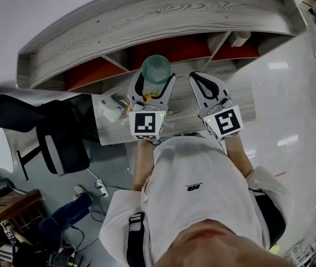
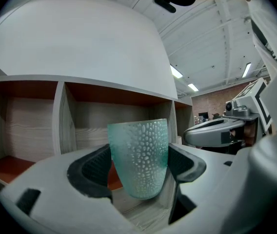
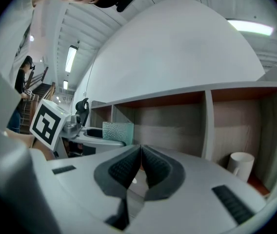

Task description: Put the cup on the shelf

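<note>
The left tool (image 1: 154, 88) clamps the frosted teal dimpled cup (image 2: 138, 155) upright, ready for the grey wooden shelf (image 2: 94, 126); the right tool (image 3: 141, 167) idles, pinched empty.

The shelf (image 1: 147, 21) top hides most of the white mug (image 1: 239, 38) from the head view.

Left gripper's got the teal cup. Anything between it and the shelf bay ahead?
Nothing visible does. The left gripper is shut on the teal cup, and the shelf bay straight behind it looks bare. A white mug sits in the right-hand bay, off to the side of the cup's path.
</note>
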`<control>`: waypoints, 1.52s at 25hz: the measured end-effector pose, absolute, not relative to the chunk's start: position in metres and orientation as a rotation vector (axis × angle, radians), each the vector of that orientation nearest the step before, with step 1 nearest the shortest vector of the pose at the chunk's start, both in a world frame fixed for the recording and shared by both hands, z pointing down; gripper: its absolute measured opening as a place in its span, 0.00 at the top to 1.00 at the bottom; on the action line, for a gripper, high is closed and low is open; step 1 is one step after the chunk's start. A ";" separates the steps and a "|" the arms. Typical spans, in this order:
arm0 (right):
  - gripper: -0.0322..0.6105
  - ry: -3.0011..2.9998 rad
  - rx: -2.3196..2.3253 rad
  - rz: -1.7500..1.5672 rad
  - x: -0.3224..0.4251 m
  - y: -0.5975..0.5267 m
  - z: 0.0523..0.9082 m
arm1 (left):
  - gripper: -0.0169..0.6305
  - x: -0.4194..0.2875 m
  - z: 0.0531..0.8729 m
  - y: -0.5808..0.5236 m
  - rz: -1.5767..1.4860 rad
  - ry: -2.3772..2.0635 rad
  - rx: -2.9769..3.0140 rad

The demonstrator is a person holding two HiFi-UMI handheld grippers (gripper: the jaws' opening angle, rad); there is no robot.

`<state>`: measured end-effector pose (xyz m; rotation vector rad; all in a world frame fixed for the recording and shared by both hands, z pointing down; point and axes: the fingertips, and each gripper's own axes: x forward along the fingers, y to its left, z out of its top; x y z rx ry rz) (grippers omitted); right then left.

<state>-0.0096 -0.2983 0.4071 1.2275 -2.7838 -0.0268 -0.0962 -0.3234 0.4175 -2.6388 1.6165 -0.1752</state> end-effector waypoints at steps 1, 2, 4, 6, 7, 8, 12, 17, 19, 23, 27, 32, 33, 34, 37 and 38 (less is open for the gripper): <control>0.91 -2.779 1.234 -0.019 -0.009 -0.300 0.408 | 0.40 -0.096 0.419 -0.326 -0.178 1.615 -2.641; 0.91 -2.775 1.239 -0.014 -0.009 -0.302 0.409 | 0.40 -0.096 0.421 -0.328 -0.180 1.615 -2.644; 0.91 -2.768 1.242 -0.014 -0.009 -0.305 0.411 | 0.40 -0.096 0.425 -0.332 -0.188 1.613 -2.654; 0.91 -2.761 1.244 -0.005 -0.009 -0.308 0.414 | 0.40 -0.095 0.428 -0.335 -0.198 1.609 -2.661; 0.91 -2.757 1.246 0.002 -0.009 -0.309 0.415 | 0.40 -0.094 0.429 -0.337 -0.201 1.605 -2.664; 0.91 -2.754 1.245 0.004 -0.009 -0.310 0.416 | 0.40 -0.093 0.431 -0.338 -0.203 1.602 -2.668; 0.91 -2.752 1.243 0.013 -0.011 -0.315 0.418 | 0.40 -0.091 0.439 -0.345 -0.211 1.603 -2.687; 0.91 -2.729 1.261 0.031 -0.006 -0.320 0.424 | 0.40 -0.088 0.448 -0.353 -0.232 1.599 -2.704; 0.91 -2.725 1.266 0.051 -0.007 -0.322 0.424 | 0.40 -0.087 0.450 -0.356 -0.240 1.598 -2.707; 0.91 -2.722 1.266 0.045 -0.008 -0.326 0.428 | 0.40 -0.086 0.454 -0.362 -0.256 1.592 -2.711; 0.91 -2.714 1.269 0.074 -0.008 -0.329 0.432 | 0.40 -0.085 0.455 -0.366 -0.271 1.585 -2.706; 0.91 -2.714 1.256 0.053 -0.010 -0.332 0.433 | 0.40 -0.084 0.456 -0.371 -0.285 1.578 -2.704; 0.91 -2.714 1.256 0.052 -0.011 -0.333 0.433 | 0.40 -0.083 0.456 -0.372 -0.291 1.576 -2.703; 0.91 -2.714 1.256 0.054 -0.011 -0.333 0.433 | 0.40 -0.083 0.456 -0.373 -0.299 1.574 -2.700; 0.91 -2.715 1.261 0.072 -0.012 -0.335 0.433 | 0.40 -0.081 0.456 -0.377 -0.326 1.568 -2.692; 0.91 -2.716 1.262 0.077 -0.012 -0.335 0.432 | 0.40 -0.080 0.456 -0.378 -0.332 1.566 -2.690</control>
